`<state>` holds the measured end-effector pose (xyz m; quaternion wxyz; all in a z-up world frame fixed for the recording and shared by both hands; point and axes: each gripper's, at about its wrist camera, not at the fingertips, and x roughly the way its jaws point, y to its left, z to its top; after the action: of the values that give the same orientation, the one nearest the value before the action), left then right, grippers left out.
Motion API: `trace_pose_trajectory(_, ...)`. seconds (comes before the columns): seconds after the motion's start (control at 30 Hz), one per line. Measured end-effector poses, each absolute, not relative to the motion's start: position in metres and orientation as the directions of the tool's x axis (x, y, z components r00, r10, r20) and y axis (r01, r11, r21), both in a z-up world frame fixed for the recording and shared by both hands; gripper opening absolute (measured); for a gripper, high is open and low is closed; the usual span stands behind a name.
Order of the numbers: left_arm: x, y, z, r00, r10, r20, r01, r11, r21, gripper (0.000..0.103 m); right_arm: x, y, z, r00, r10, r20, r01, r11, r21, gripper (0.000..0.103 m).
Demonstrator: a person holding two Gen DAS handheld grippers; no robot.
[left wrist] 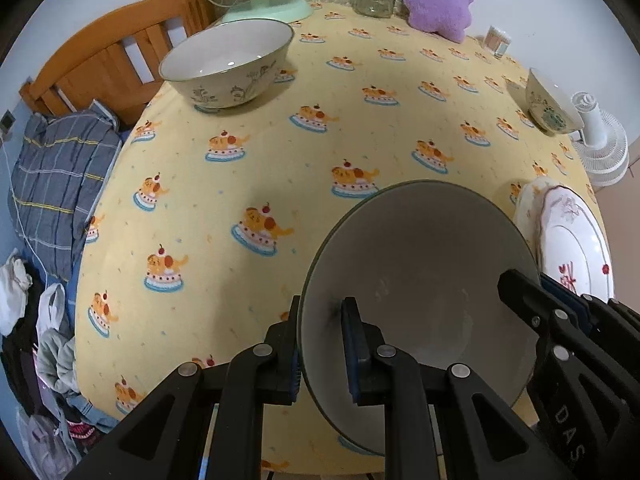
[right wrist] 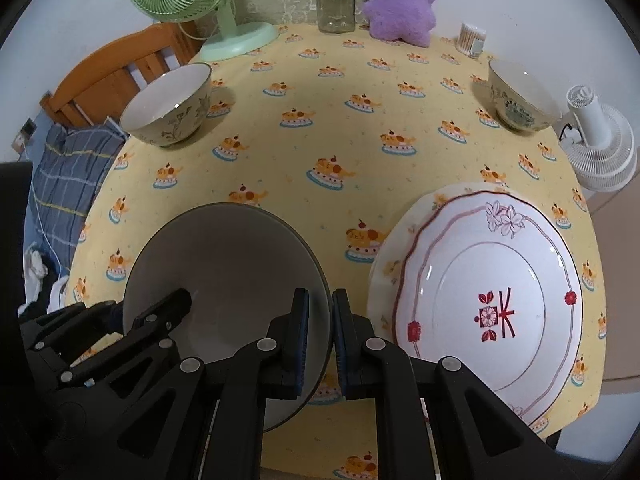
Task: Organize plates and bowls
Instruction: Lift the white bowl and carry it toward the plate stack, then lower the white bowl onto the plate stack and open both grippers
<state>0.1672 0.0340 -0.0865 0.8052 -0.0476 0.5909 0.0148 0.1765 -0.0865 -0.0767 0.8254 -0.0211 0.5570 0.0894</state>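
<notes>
A grey-white bowl (left wrist: 424, 264) (right wrist: 228, 264) sits near the table's front edge. My left gripper (left wrist: 324, 344) is shut on its left rim, one finger inside and one outside. My right gripper (right wrist: 321, 336) is shut on its right rim; it shows in the left wrist view (left wrist: 532, 288) too. A white plate with red flowers (right wrist: 488, 300) (left wrist: 576, 248) lies on another plate just right of the bowl. A large floral bowl (left wrist: 228, 64) (right wrist: 168, 108) stands far left. A smaller floral bowl (left wrist: 548, 100) (right wrist: 520, 96) stands far right.
A green fan (right wrist: 188, 4), a glass jar (right wrist: 335, 2), a purple plush (right wrist: 400, 0) and a cotton swab box (right wrist: 472, 40) line the back edge. A white fan (right wrist: 600, 148) stands off the right side. A wooden chair (left wrist: 116, 56) and clothes (left wrist: 56, 184) are on the left.
</notes>
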Motion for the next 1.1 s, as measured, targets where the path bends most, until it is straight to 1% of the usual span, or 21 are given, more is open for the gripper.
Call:
trace_pose_trajectory(0.23, 0.167, 0.026, -0.089, 0.289, -0.026, -0.957, -0.081, 0.995, -0.051, 0.014, 0.179, -0.093, -0.078, 0.368, 0.129, -0.921, -0.166, 0.984, 0.071, 0.015)
trace_pose_trajectory(0.33, 0.166, 0.025, -0.089, 0.291, -0.009, -0.957, -0.087, 0.996, -0.036, 0.019, 0.179, -0.094, -0.079, 0.364, 0.129, -0.922, -0.159, 0.984, 0.074, 0.015)
trace_pose_trajectory(0.4, 0.166, 0.026, -0.088, 0.293, 0.003, -0.956, -0.088, 0.996, -0.024, 0.027, 0.179, -0.095, -0.080, 0.362, 0.126, -0.924, -0.158, 0.985, 0.072, 0.016)
trace_pose_trajectory(0.47, 0.165, 0.028, -0.087, 0.300, 0.001, -0.954, -0.088, 0.996, -0.027, 0.035, 0.180, -0.095, -0.081, 0.354, 0.139, -0.925, -0.157, 0.984, 0.088, 0.020)
trace_pose_trajectory(0.5, 0.165, 0.030, -0.085, 0.305, -0.003, -0.952, -0.086, 0.996, -0.031, 0.038, 0.180, -0.094, -0.081, 0.349, 0.148, -0.925, -0.157, 0.983, 0.098, 0.024)
trace_pose_trajectory(0.53, 0.165, 0.032, -0.084, 0.311, -0.006, -0.950, -0.083, 0.996, -0.033, 0.044, 0.181, -0.094, -0.082, 0.344, 0.158, -0.925, -0.154, 0.982, 0.110, 0.030)
trace_pose_trajectory(0.6, 0.165, 0.035, -0.082, 0.316, 0.004, -0.949, -0.085, 0.996, -0.024, 0.048, 0.180, -0.093, -0.081, 0.349, 0.149, -0.925, -0.143, 0.984, 0.105, 0.037)
trace_pose_trajectory(0.67, 0.166, 0.043, -0.081, 0.318, 0.000, -0.948, -0.093, 0.995, -0.031, 0.058, 0.178, -0.091, -0.077, 0.361, 0.132, -0.923, -0.130, 0.987, 0.090, 0.040)
trace_pose_trajectory(0.73, 0.165, 0.052, -0.077, 0.324, -0.012, -0.946, -0.104, 0.993, -0.049, 0.061, 0.175, -0.089, -0.074, 0.368, 0.113, -0.923, -0.112, 0.991, 0.077, 0.049)
trace_pose_trajectory(0.83, 0.163, 0.061, -0.072, 0.329, -0.041, -0.943, -0.093, 0.993, -0.075, 0.068, 0.170, -0.088, -0.067, 0.383, 0.090, -0.920, -0.083, 0.995, 0.063, 0.058)
trace_pose_trajectory(0.97, 0.160, 0.069, -0.062, 0.354, -0.055, -0.934, -0.067, 0.994, -0.084, 0.073, 0.161, -0.084, -0.054, 0.410, 0.067, -0.910, -0.038, 0.998, 0.056, 0.062)
trace_pose_trajectory(1.1, 0.154, 0.072, -0.047, 0.402, -0.019, -0.915, -0.016, 0.999, -0.028, 0.074, 0.156, -0.079, -0.044, 0.425, 0.068, -0.902, -0.010, 0.997, 0.071, 0.063)
